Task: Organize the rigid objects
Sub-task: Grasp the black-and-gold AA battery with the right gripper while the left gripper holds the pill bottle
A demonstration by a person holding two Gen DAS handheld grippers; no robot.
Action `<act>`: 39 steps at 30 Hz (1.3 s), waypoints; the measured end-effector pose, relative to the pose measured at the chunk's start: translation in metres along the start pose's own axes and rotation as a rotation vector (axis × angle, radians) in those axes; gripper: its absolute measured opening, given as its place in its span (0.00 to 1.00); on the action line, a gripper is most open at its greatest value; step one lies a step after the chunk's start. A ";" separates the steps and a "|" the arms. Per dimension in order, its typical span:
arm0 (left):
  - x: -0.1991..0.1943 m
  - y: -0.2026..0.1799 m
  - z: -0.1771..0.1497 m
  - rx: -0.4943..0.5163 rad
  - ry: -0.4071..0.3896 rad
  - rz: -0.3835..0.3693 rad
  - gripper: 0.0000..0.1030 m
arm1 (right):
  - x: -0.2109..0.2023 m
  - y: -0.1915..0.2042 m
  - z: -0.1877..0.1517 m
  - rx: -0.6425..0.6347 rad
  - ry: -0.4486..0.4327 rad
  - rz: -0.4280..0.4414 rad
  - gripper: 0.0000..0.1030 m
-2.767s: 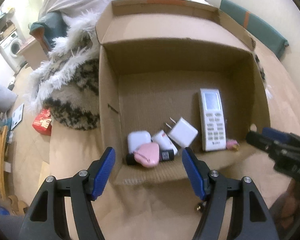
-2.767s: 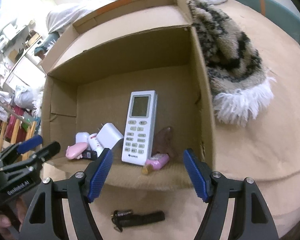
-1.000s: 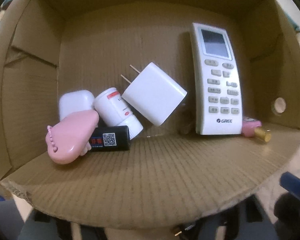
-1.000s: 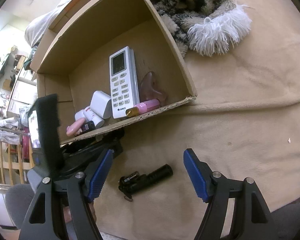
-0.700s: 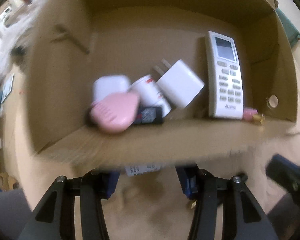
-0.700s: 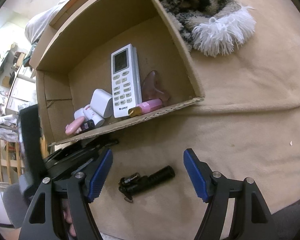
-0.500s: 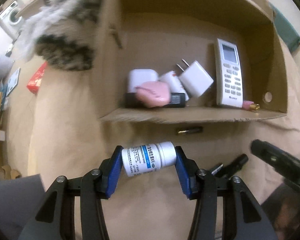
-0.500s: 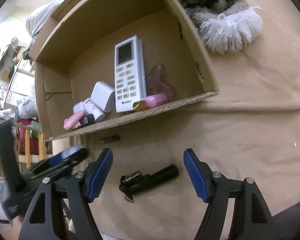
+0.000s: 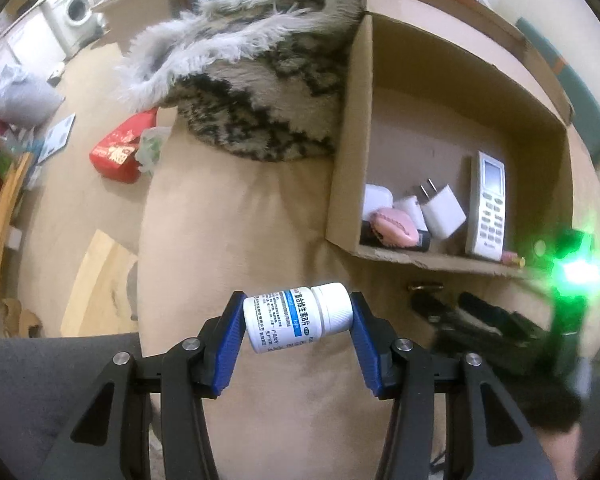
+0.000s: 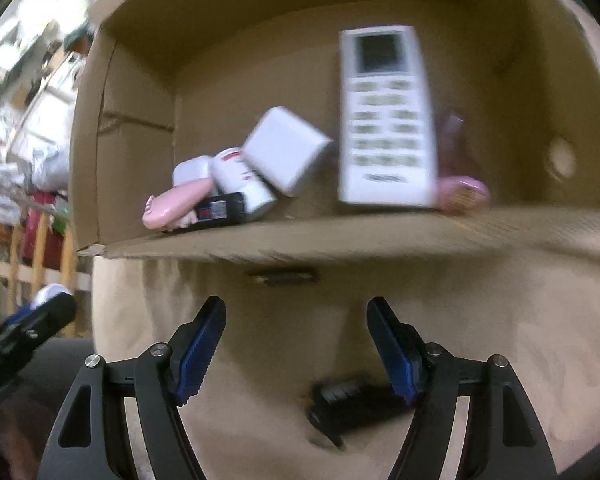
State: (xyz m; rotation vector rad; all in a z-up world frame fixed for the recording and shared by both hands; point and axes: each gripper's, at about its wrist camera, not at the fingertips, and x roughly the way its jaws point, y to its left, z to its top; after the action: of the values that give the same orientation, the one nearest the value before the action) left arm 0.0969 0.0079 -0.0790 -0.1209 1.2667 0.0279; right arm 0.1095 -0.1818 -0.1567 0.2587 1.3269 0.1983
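Motion blur smears the remote's (image 10: 386,120) buttons and the pink thing (image 10: 462,193) beside it in the right wrist view, the black object (image 10: 352,402) on the blanket sits partly behind a blue finger, and green glare (image 9: 576,270) washes out the left view's right edge.

The cardboard box (image 9: 348,152) lies on the bed (image 9: 228,232) with its open side toward the bed's near edge, and the fringed blanket (image 9: 260,92) is heaped against the box's left wall. Inside, along the box's front lip, the pink case (image 9: 394,227), the charger plug (image 9: 440,210) and a small tube (image 10: 242,184) crowd the left part, the remote (image 9: 487,204) leans against the back to their right, and a small pink bottle (image 10: 462,194) lies just right of the remote. The pill bottle (image 9: 298,318) sits crosswise between the left gripper (image 9: 296,340) fingers above the bed's near edge, left of the box, while a dark flashlight (image 10: 352,402) lies on the bed before the box's front lip, partly behind the right finger of the right gripper (image 10: 296,356).
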 end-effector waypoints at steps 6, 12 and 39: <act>-0.002 0.005 0.000 -0.045 -0.003 -0.005 0.46 | 0.027 0.025 0.006 -0.066 0.000 -0.113 0.75; -0.004 0.001 -0.001 -0.044 -0.015 -0.006 0.46 | 0.031 0.036 0.003 -0.099 -0.027 -0.162 0.67; -0.023 -0.023 0.005 0.033 -0.134 -0.018 0.45 | -0.098 -0.010 -0.037 -0.120 -0.138 0.054 0.44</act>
State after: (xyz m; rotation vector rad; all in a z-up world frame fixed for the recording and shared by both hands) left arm 0.0972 -0.0129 -0.0540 -0.1002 1.1320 -0.0004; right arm 0.0509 -0.2170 -0.0769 0.2031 1.1673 0.2997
